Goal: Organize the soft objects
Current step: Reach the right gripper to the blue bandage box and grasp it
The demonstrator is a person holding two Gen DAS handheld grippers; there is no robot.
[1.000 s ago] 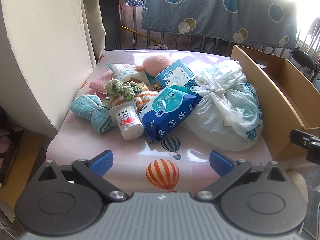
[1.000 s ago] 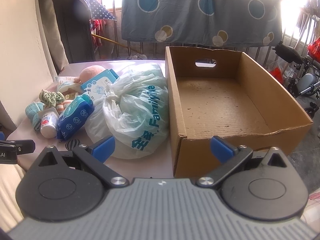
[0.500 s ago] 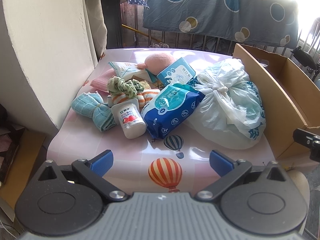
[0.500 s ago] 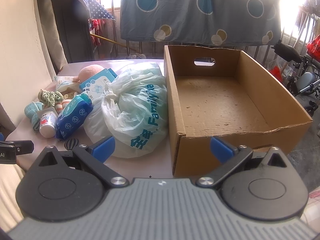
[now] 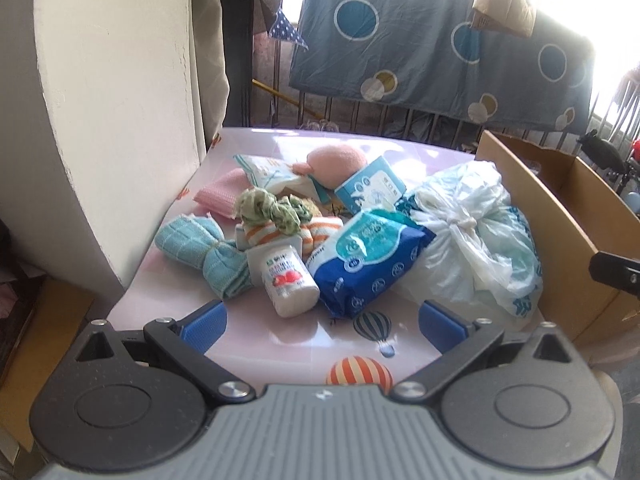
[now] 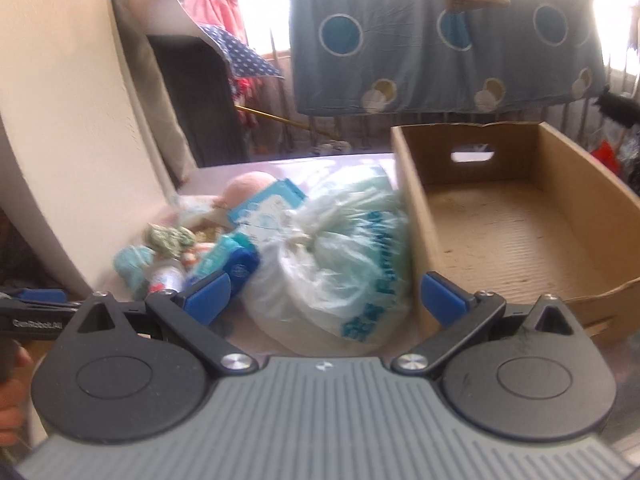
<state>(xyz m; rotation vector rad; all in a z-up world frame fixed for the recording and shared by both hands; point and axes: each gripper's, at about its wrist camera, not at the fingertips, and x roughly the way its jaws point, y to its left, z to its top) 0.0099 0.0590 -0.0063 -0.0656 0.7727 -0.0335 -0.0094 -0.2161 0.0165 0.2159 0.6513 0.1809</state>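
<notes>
A pile of soft things lies on the pink table: a tied white plastic bag, a blue wipes pack, a teal towel bundle, a green scrunchie, striped socks, a pink plush and a white bottle. My left gripper is open, close in front of the bottle and wipes pack. My right gripper is open and empty, just short of the plastic bag. An empty cardboard box stands right of the bag.
A cream wall borders the table's left side. A blue dotted sheet hangs on railings behind. The right gripper's tip shows at the left wrist view's right edge, by the box wall.
Both grippers have moved forward toward the pile; the objects look larger and nearer. The right wrist view has swung left and is motion-blurred. Nothing on the table has shifted.
</notes>
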